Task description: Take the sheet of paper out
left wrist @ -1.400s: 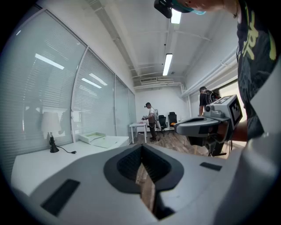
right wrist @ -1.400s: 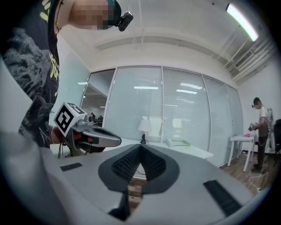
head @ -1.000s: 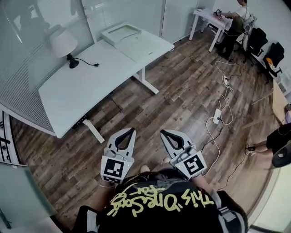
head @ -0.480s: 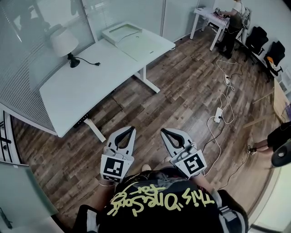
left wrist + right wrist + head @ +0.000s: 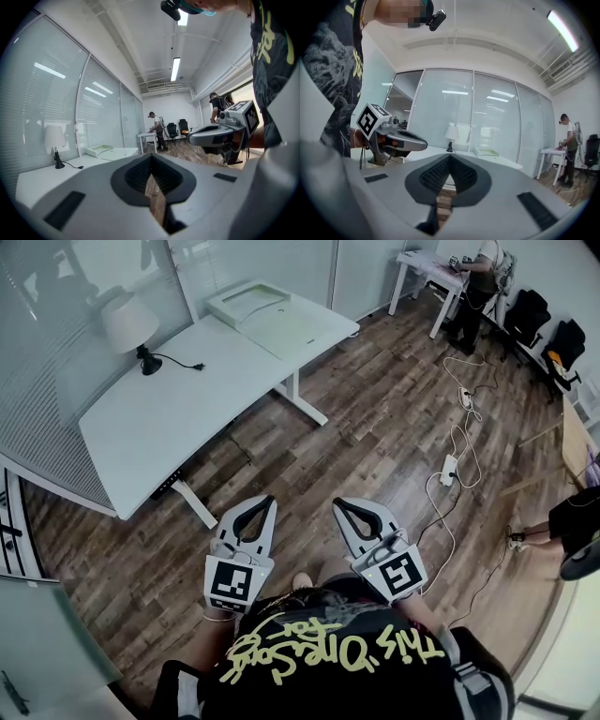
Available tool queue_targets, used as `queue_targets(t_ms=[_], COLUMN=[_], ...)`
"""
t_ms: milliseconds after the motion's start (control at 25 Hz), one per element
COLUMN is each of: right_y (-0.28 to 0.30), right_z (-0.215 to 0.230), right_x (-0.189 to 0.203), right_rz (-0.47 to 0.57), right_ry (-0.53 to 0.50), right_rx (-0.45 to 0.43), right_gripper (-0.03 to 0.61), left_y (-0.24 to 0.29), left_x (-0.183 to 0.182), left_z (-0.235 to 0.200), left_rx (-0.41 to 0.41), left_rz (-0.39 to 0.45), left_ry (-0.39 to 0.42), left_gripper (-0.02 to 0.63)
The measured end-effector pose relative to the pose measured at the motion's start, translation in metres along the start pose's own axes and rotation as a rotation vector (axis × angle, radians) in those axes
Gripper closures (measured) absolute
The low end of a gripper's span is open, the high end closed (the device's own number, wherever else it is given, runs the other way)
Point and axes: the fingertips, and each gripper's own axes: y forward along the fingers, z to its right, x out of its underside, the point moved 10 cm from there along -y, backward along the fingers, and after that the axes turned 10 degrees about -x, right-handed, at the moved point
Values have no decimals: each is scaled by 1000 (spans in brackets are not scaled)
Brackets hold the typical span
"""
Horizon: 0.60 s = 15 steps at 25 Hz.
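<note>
Little has changed over the last second: the left gripper [image 5: 265, 504] and right gripper [image 5: 341, 508] hang level before the person's chest, jaws pressed together on nothing, so the task looks unstarted. Wood floor [image 5: 375, 409] spreads wide. The white table [image 5: 169, 418] stands well apart, bearing a pale tray [image 5: 246, 304] at its far end and a lamp [image 5: 131, 329]. The sheet of paper likely lies in that tray, though I cannot pick it out.

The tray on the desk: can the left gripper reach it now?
Probably not. The left gripper is close to the person's body, with floor and the long desk between it and the tray. Nothing blocks walking closer.
</note>
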Motion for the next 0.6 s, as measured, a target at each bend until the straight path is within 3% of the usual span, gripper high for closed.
queue_targets(t_ms=[400, 600], right_y=[0, 4], right_z=[14, 26], right_x=[-2, 15], right_rz=[-50, -94], right_ry=[4, 44], right_rx=[59, 67], right_gripper=[569, 569], left_y=[8, 17], left_x=[0, 3], left_z=[-6, -17], left_rx=[-10, -37], left_rz=[-10, -13], left_ry=[-13, -9], left_gripper=[607, 607])
